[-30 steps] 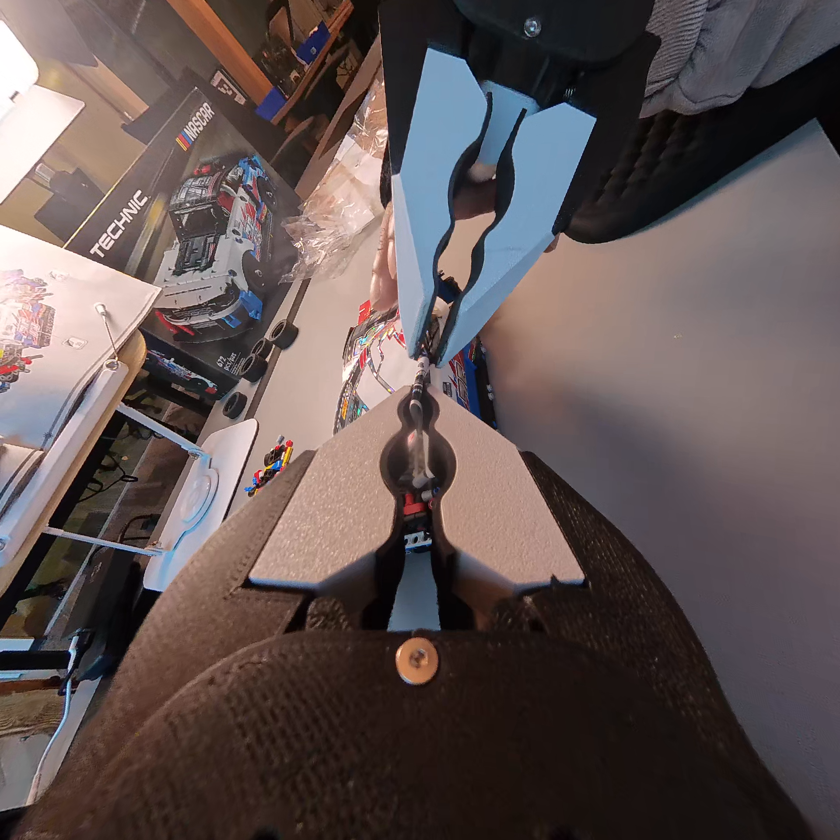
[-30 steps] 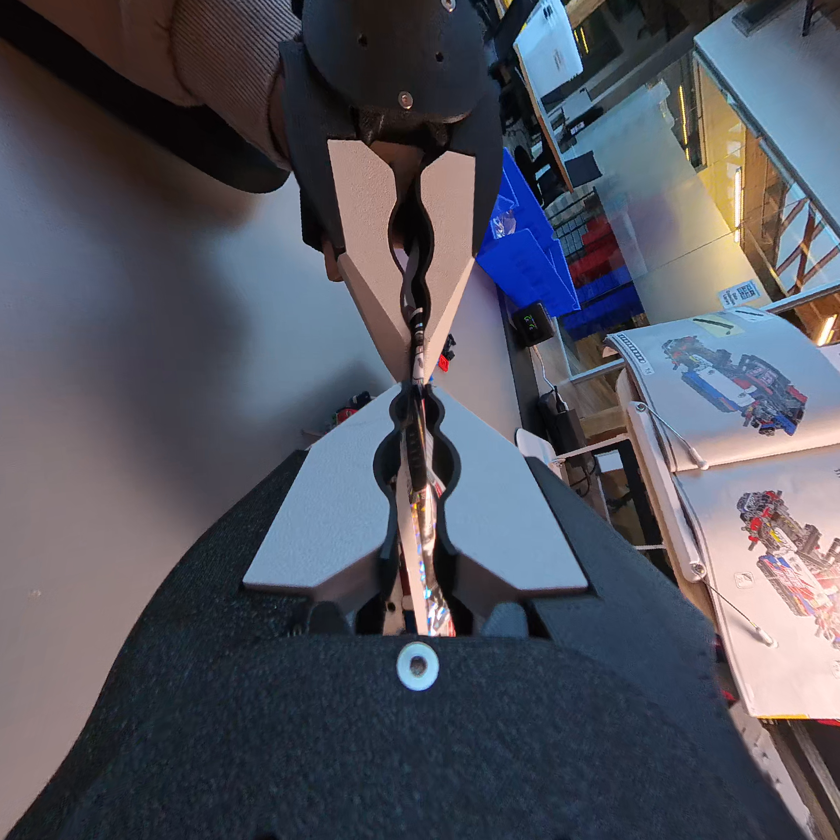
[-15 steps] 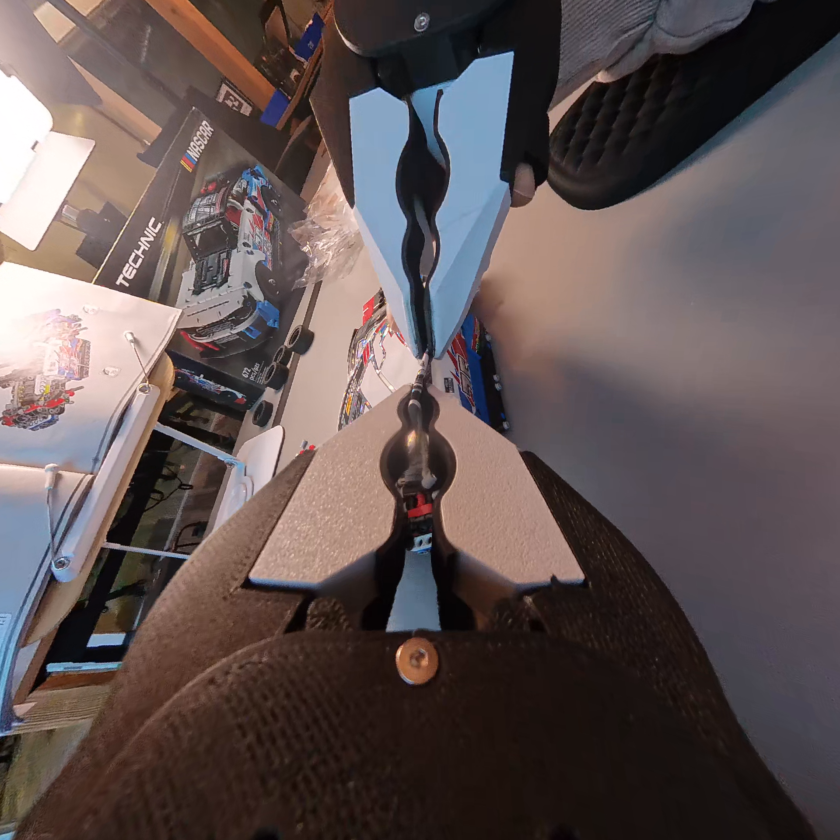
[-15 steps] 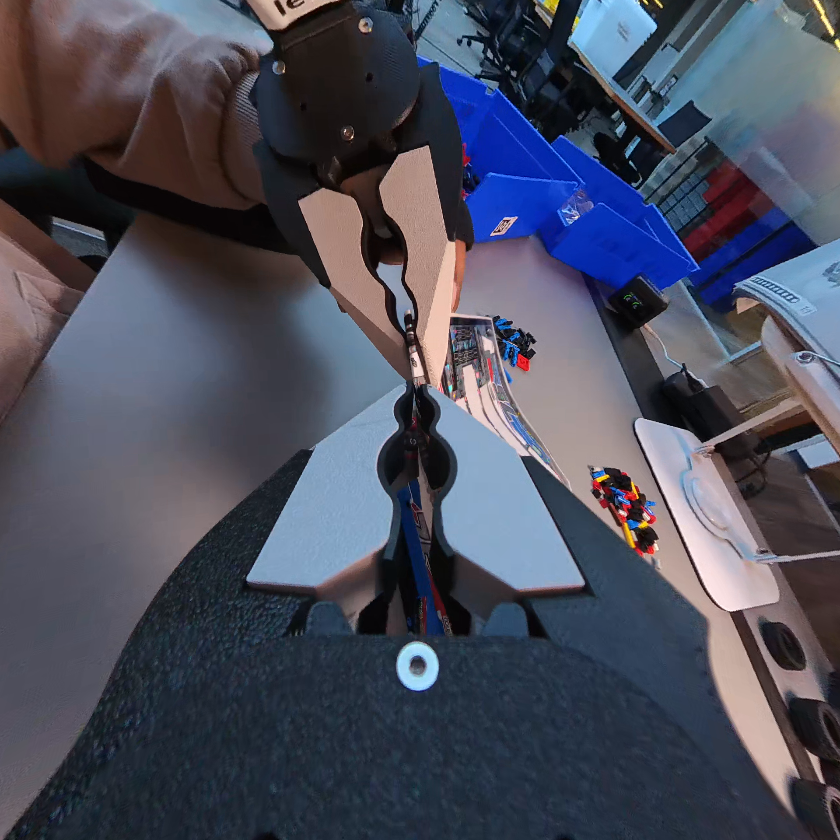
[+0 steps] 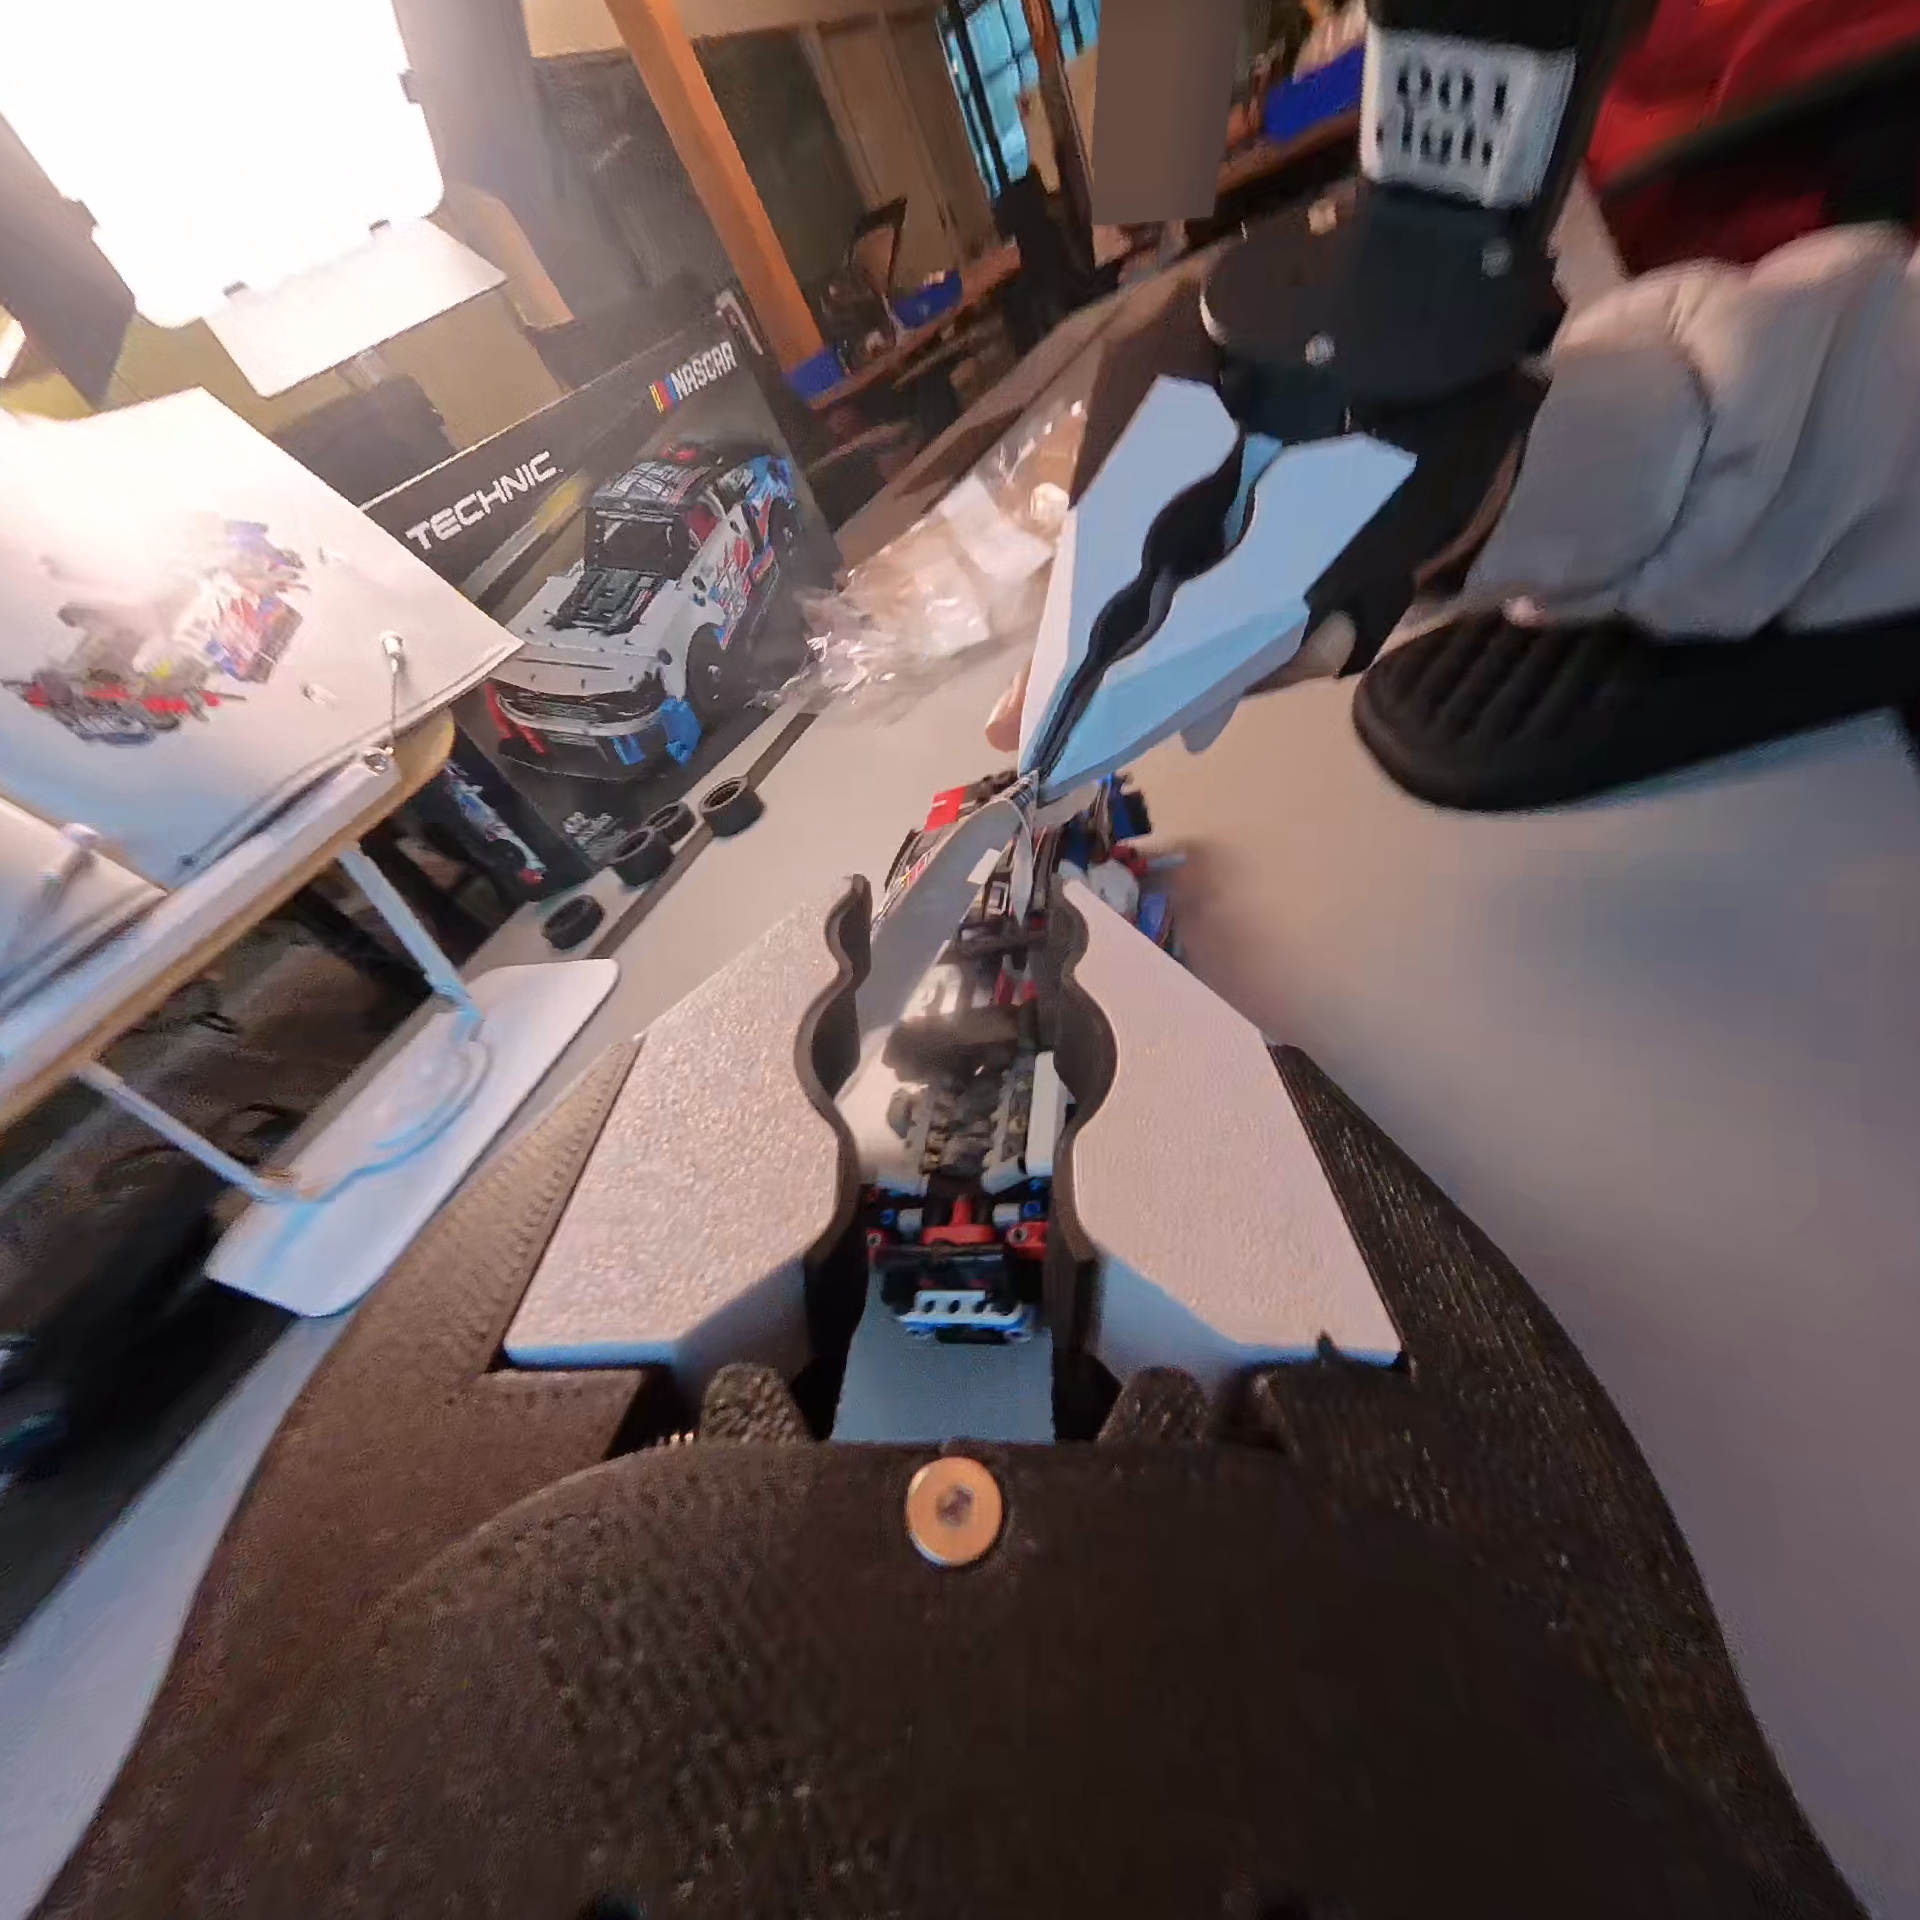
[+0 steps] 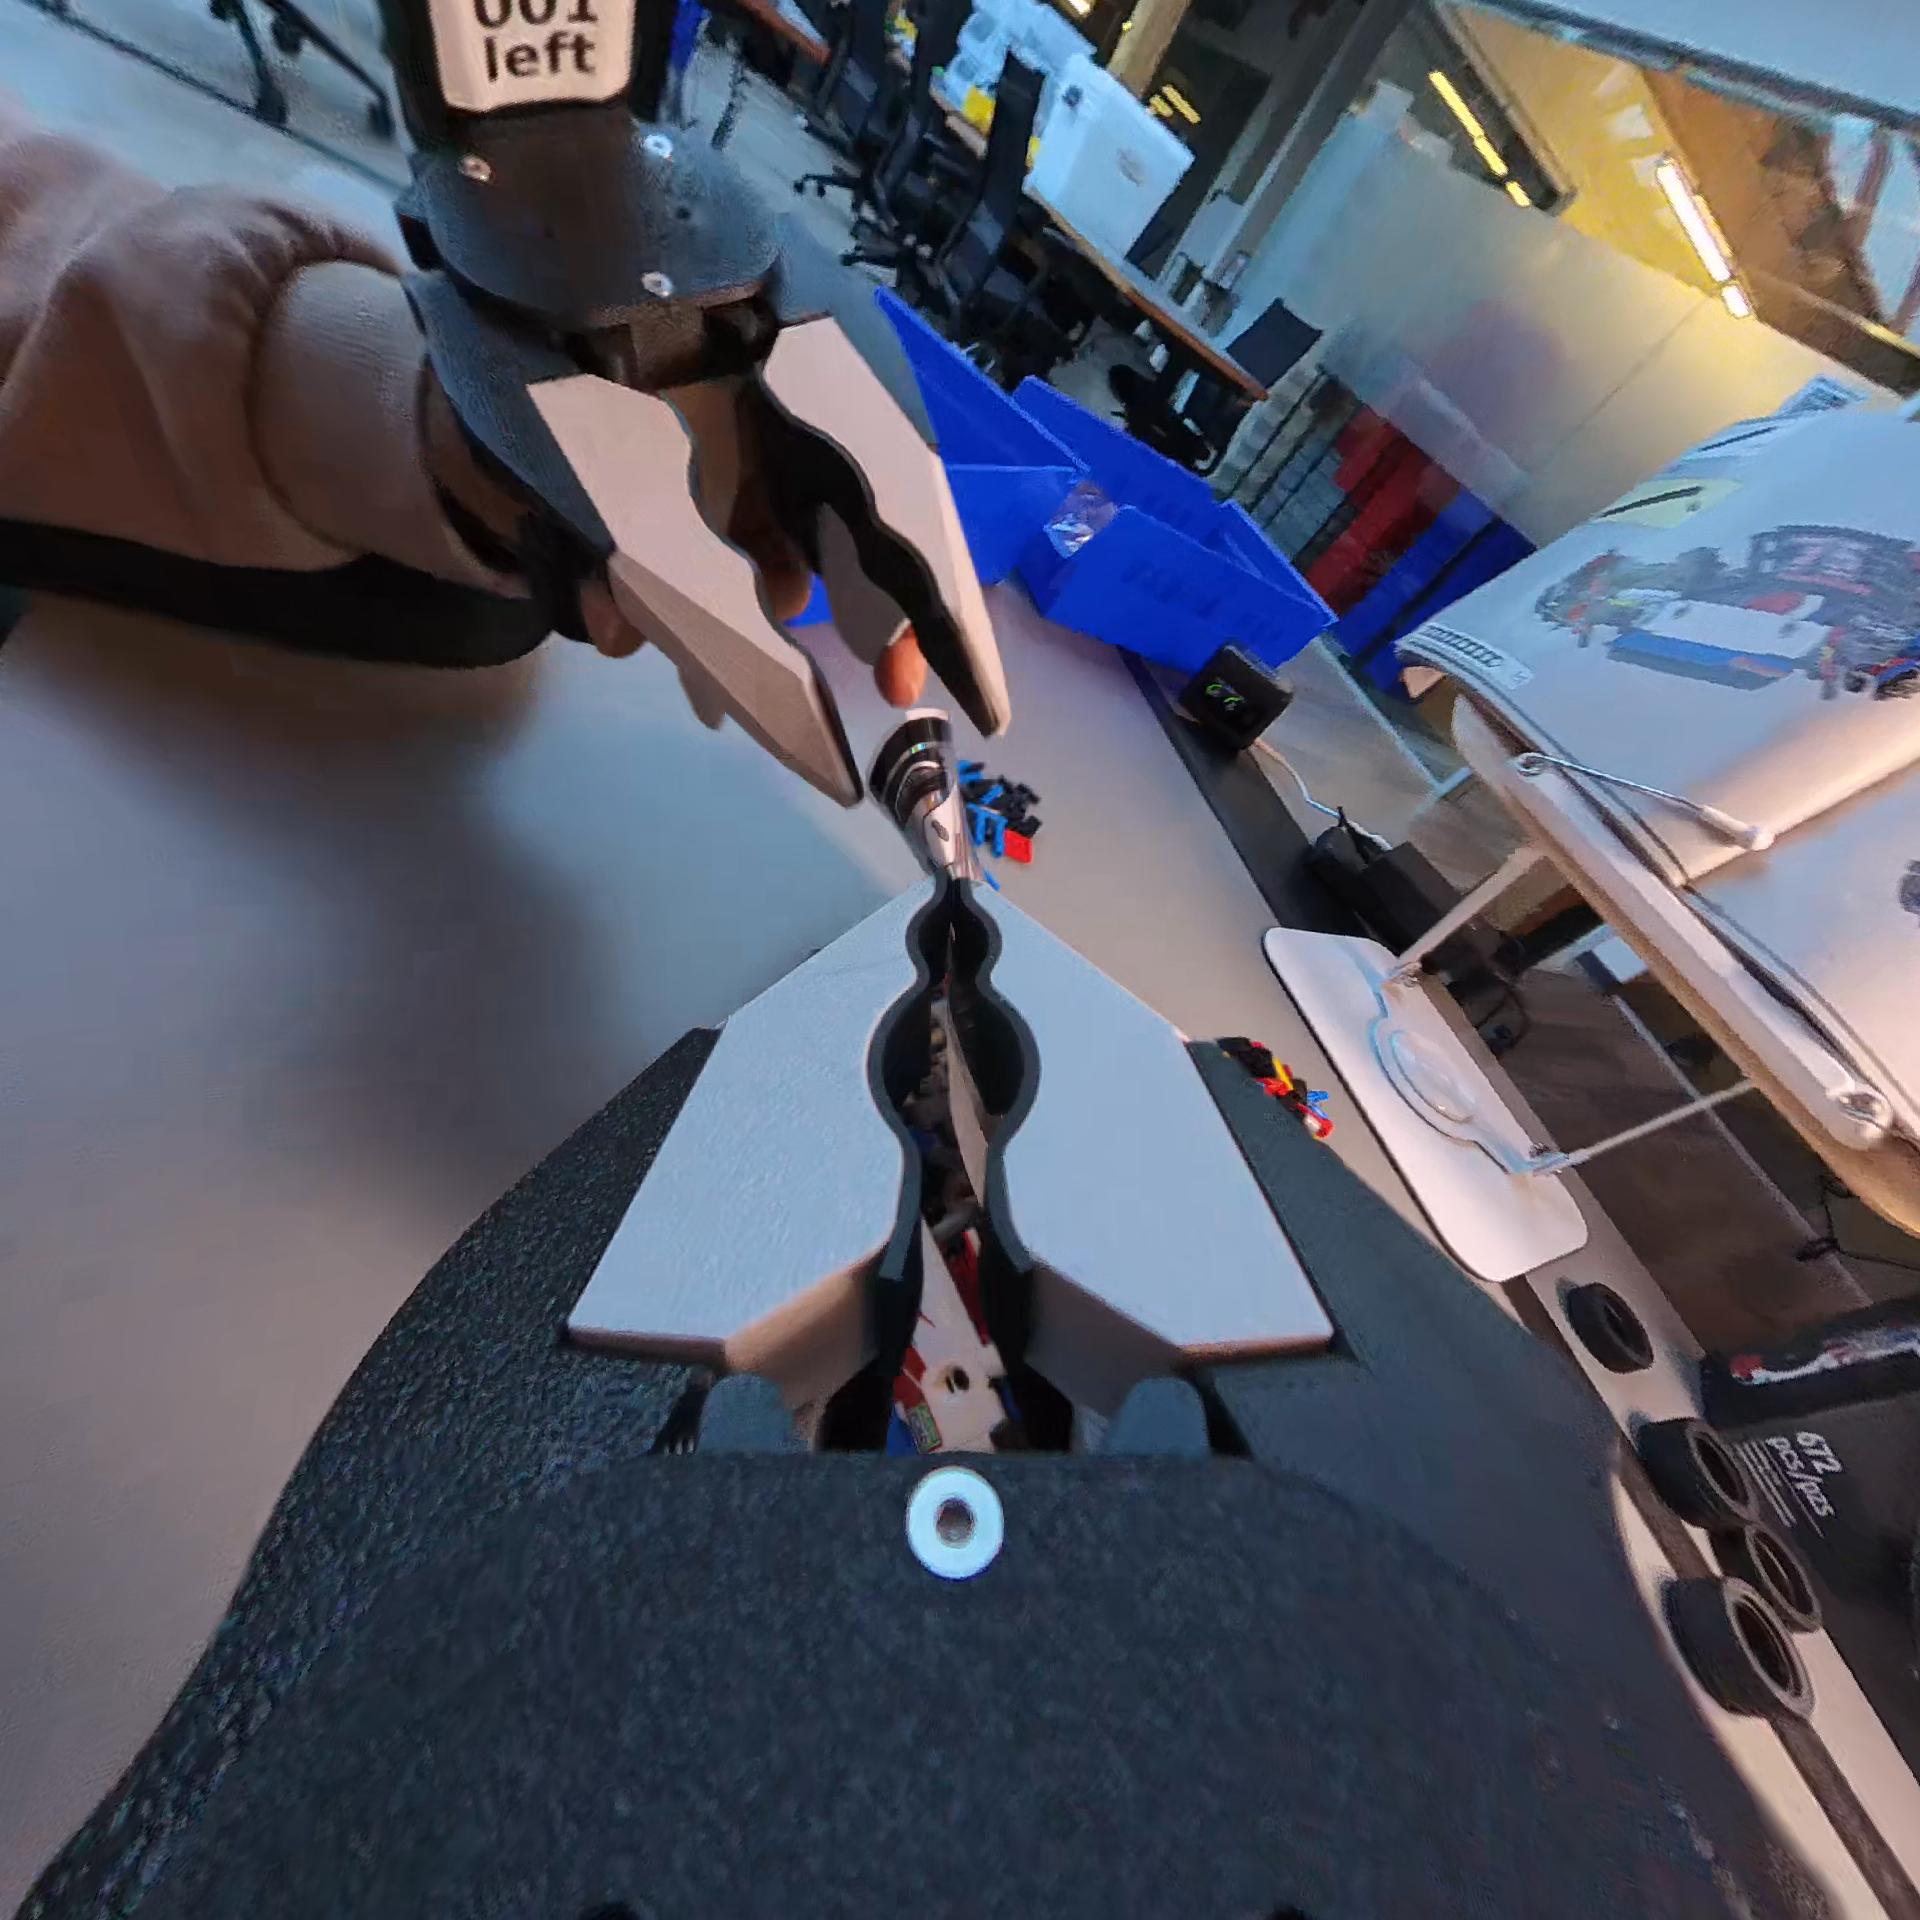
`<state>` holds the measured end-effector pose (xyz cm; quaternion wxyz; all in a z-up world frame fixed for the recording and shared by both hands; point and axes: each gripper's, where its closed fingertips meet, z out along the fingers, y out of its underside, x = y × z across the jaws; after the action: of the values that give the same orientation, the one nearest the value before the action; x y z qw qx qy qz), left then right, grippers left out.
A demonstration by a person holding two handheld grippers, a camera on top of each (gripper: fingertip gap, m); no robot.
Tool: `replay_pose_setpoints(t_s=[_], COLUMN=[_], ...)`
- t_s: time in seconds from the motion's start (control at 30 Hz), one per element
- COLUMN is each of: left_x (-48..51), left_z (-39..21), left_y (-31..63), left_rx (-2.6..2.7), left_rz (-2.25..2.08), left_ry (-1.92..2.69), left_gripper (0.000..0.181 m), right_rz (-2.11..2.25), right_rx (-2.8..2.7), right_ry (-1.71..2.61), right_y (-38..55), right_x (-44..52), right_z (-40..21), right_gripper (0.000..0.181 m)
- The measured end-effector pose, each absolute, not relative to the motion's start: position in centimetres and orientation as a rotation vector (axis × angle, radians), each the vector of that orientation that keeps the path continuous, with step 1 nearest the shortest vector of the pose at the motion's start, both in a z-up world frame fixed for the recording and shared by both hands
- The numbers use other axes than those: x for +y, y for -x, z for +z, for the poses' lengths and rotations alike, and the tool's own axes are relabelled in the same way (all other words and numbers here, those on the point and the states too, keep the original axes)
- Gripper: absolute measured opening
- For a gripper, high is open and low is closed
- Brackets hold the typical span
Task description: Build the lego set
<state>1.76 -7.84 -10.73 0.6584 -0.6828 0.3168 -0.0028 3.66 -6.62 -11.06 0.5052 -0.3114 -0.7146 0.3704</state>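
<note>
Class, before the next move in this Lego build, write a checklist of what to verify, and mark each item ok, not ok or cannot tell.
1. Right gripper shut on the glossy sheet: ok.
2. Left gripper open, ready to take hold: ok.
3. Sheet's curled free end sits between the left gripper's fingertips: ok in the right wrist view. Whether they touch it: cannot tell.
4. Lego car resting on the table, below the grippers: ok.
5. Instruction booklet open on its stand: ok.
6. Which spot on the car the sheet goes to: cannot tell.
</note>
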Motion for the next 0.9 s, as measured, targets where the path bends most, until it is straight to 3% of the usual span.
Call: replay_pose_setpoints(t_s=[0.2,0.33,0.43,0.5,0.63,0.8,0.9], left_x=[-8.5,-8.4,-8.1,-8.3,-9.1,-7.7,-7.5], left_z=[-10.4,-10.4,-11.4,-11.4,-10.5,-10.8,-11.4], left_y=[-2.3,-3.0,-3.4,-3.4,-3.7,-3.4,-3.5], left_rx=[0.463,0.495,0.459,0.440,0.480,0.421,0.447], left_rz=[-0.663,-0.649,-0.715,-0.779,-0.822,-0.744,-0.710], left_ry=[1.637,1.618,1.703,1.702,1.655,1.646,1.658], left_gripper=[0.030,0.030,0.015,0.016,0.019,0.044,0.033], right_rz=[0.891,0.867,0.828,0.840,0.813,0.739,0.731], right_rx=[-1.549,-1.508,-1.456,-1.418,-1.342,-1.459,-1.530], right_ry=[0.782,0.805,0.859,0.910,0.967,0.844,0.759], right_y=[-3.3,-3.0,-2.8,-2.8,-3.1,-2.4,-2.1], right_x=[-5.4,-5.3,-4.4,-3.6,-1.9,-4.7,-6.9], right_z=[-8.9,-8.8,-8.6,-8.5,-8.0,-9.5,-10.5], right_gripper=[0.000,0.000,0.000,0.000,0.000,0.000,0.000])
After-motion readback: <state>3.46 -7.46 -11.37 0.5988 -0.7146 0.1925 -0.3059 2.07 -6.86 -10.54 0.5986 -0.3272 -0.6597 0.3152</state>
